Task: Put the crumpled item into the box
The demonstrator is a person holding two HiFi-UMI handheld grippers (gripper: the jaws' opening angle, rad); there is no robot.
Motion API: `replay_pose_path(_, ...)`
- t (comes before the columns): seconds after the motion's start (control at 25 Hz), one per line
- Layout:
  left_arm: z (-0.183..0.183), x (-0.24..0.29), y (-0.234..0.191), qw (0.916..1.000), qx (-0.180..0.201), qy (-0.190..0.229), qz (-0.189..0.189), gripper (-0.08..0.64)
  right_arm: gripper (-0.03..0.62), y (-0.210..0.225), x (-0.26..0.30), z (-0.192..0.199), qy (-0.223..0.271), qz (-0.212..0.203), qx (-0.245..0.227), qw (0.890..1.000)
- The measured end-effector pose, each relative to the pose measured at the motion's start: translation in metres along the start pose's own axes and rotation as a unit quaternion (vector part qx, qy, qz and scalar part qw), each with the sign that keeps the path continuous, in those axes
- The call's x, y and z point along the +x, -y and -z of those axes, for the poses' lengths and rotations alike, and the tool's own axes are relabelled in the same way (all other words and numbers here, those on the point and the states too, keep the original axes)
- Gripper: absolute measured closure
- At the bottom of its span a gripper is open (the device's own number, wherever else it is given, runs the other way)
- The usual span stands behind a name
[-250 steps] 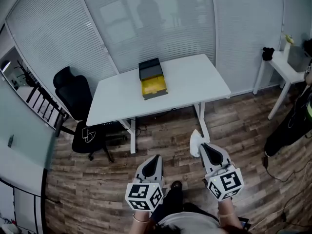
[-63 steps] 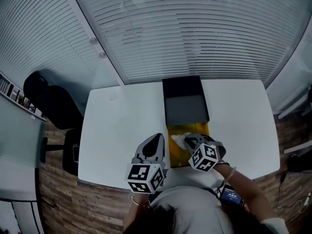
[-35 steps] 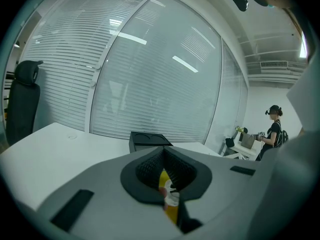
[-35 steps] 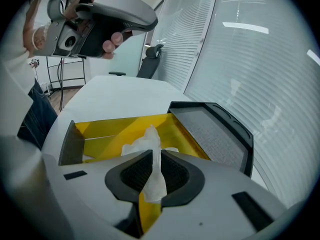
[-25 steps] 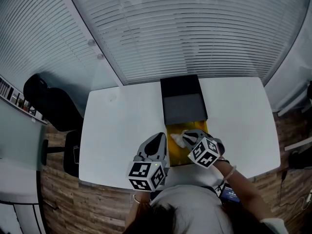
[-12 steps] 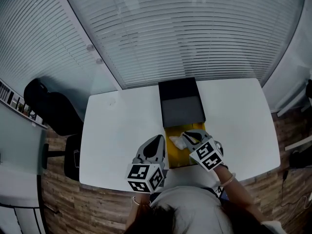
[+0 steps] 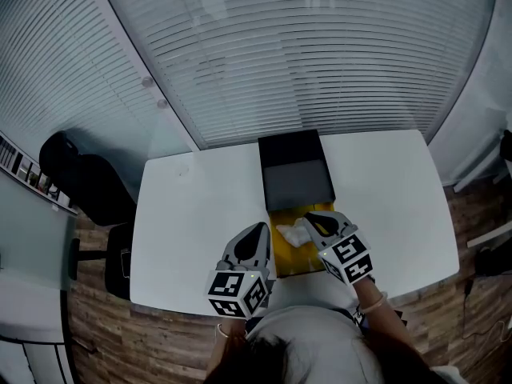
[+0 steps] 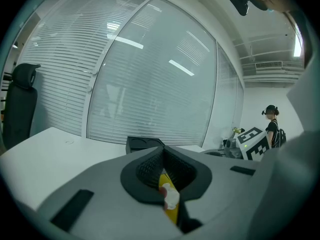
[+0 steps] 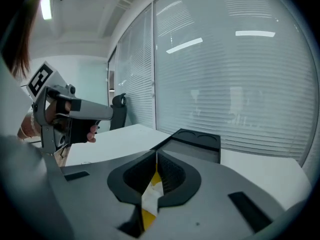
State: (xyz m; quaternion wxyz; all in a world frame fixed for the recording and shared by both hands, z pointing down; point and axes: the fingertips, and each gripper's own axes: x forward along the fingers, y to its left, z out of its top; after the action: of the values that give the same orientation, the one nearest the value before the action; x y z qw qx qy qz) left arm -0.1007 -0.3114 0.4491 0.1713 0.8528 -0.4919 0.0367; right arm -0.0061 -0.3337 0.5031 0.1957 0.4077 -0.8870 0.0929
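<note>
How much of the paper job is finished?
Nearly done. The crumpled item already lies inside the yellow box, right by the right claw. Whether that claw has let go isn't clear. Still to do: pull it away. The left claw waits beside the box, shut and empty.

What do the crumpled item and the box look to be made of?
Crumpled item: white, matte, creased into soft folds; likely tissue or thin paper.
Box: rigid, straight-edged, matte black outside, yellow inside; probably cardboard, though plastic is possible.
</note>
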Motion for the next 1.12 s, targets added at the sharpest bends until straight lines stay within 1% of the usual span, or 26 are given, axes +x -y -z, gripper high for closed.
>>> replay_pose_path(0.28,-0.003,0.000,0.002,0.9999,0.010,0.004,0.001,0.545,0.565,0.003,-0.017,-0.021,0.040,0.012,0.022,0.999)
replay_pose_path(0.48,-0.006,-0.001,0.007,0.9995,0.030,0.005,0.002,0.545,0.566,0.008,-0.028,-0.027,0.060,0.023,0.037,0.997)
replay_pose_path(0.6,-0.008,-0.002,0.007,0.9994,0.035,0.006,0.003,0.545,0.566,0.011,-0.035,-0.032,0.072,0.031,0.042,0.996)
replay_pose_path(0.88,-0.015,-0.005,0.010,0.9989,0.045,0.015,0.002,0.545,0.566,0.013,-0.049,-0.045,0.100,0.052,0.044,0.993)
replay_pose_path(1.12,-0.019,-0.008,0.013,0.9987,0.048,0.020,0.002,0.545,0.566,0.011,-0.057,-0.053,0.110,0.060,0.038,0.991)
